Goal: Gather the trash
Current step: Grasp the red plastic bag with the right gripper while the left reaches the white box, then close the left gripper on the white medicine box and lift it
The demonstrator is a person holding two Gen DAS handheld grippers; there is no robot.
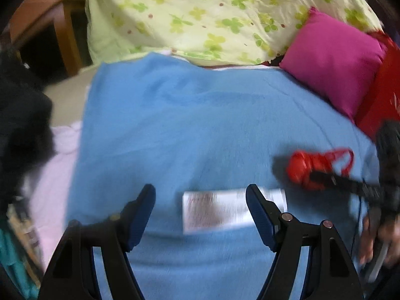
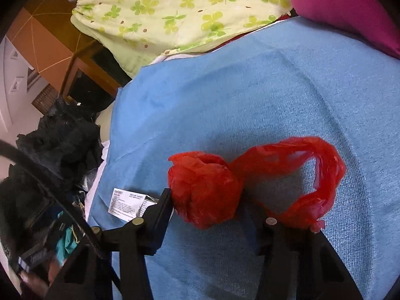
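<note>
A crumpled red plastic bag (image 2: 205,190) lies on the blue blanket (image 2: 250,95), its loop handle (image 2: 327,175) spread out to the right. My right gripper (image 2: 207,200) has the balled part of the bag between its jaws. The left pad touches the bundle and the right finger is mostly hidden under the red plastic. From the left wrist view the same red plastic bag (image 1: 305,167) shows with a dark finger of my right gripper on it. A white printed paper slip (image 1: 225,210) lies flat on the blanket. My left gripper (image 1: 200,200) hovers open over it, holding nothing.
A green clover-print quilt (image 1: 200,15) and a magenta pillow (image 1: 332,57) lie at the back, with a red object (image 1: 382,105) far right. A black plastic bag (image 2: 60,140) bulges at the left bed edge, by wooden furniture (image 2: 82,72). A person's hand (image 1: 375,245) shows at right.
</note>
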